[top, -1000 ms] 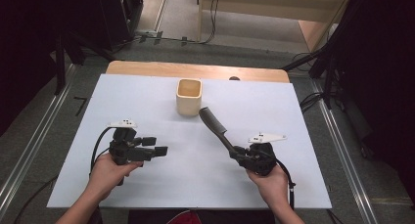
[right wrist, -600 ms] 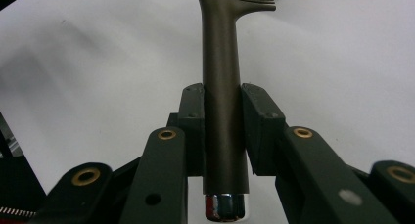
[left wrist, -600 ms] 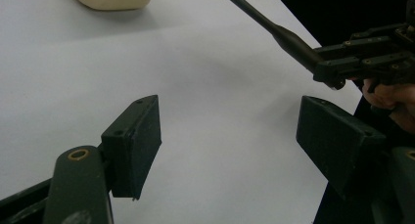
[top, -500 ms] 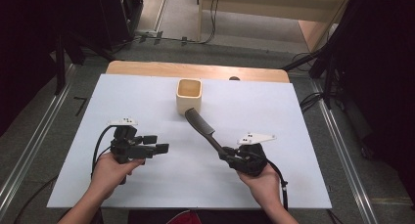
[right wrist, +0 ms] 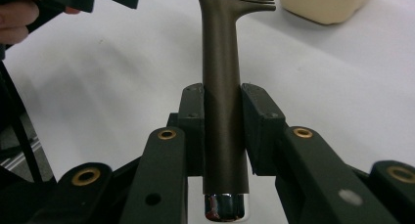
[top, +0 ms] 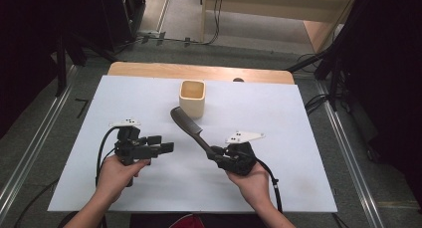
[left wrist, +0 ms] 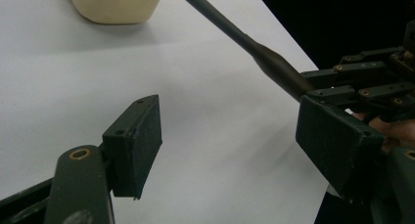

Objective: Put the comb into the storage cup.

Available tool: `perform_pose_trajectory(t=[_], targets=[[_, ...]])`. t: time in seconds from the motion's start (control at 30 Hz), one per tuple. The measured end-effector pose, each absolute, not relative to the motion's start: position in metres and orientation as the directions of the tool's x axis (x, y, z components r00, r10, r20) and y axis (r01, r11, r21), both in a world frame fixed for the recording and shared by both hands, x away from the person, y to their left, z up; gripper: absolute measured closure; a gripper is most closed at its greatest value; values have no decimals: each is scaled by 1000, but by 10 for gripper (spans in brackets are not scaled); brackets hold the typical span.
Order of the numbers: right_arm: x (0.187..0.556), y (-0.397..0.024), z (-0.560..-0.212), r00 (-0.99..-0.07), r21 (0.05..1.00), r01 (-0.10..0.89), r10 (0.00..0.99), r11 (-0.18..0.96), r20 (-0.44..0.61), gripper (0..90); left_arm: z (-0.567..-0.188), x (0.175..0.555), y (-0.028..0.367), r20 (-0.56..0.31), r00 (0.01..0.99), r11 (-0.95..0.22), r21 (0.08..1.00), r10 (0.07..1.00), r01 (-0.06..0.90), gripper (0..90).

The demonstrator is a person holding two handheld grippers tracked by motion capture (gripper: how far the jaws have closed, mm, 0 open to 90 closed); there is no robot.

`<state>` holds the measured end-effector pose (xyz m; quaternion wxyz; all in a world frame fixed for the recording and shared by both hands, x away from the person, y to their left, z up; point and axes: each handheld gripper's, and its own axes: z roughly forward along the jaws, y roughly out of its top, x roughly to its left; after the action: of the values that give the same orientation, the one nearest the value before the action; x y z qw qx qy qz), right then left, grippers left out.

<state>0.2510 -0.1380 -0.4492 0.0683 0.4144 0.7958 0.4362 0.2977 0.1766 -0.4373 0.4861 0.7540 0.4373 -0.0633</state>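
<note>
A dark brown comb [top: 187,124] slants up from my right gripper [top: 215,153], which is shut on its handle; the toothed end hangs just left of and in front of a cream square cup [top: 192,97]. In the right gripper view both pads clamp the comb's handle [right wrist: 220,53] at my right gripper [right wrist: 222,121], with the silver butt end below and the cup [right wrist: 325,4] beyond. My left gripper [top: 166,147] is held low over the white table sheet [top: 278,118], open and empty, pointing right. In its own view my left gripper [left wrist: 235,145] frames bare sheet, with the comb [left wrist: 235,31] and cup [left wrist: 115,4] ahead.
A wooden strip [top: 199,71] edges the table's far side. Metal rails [top: 348,153] run along both flanks, and cables lie on the floor beyond. A person's hands and forearms enter from the bottom edge. White sheet stretches to the left and right of the cup.
My right gripper has carried the comb leftward, toward the table's middle, so its toothed end now sits by the cup's left front. The left gripper has stayed where it was.
</note>
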Motion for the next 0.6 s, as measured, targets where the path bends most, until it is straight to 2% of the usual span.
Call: perform_pose_trajectory(t=[0.6], targets=[[270,-99,-453,-669,764,584,696,275,261,702,-441,300,176,-530,549,-63,680,646,731,273]])
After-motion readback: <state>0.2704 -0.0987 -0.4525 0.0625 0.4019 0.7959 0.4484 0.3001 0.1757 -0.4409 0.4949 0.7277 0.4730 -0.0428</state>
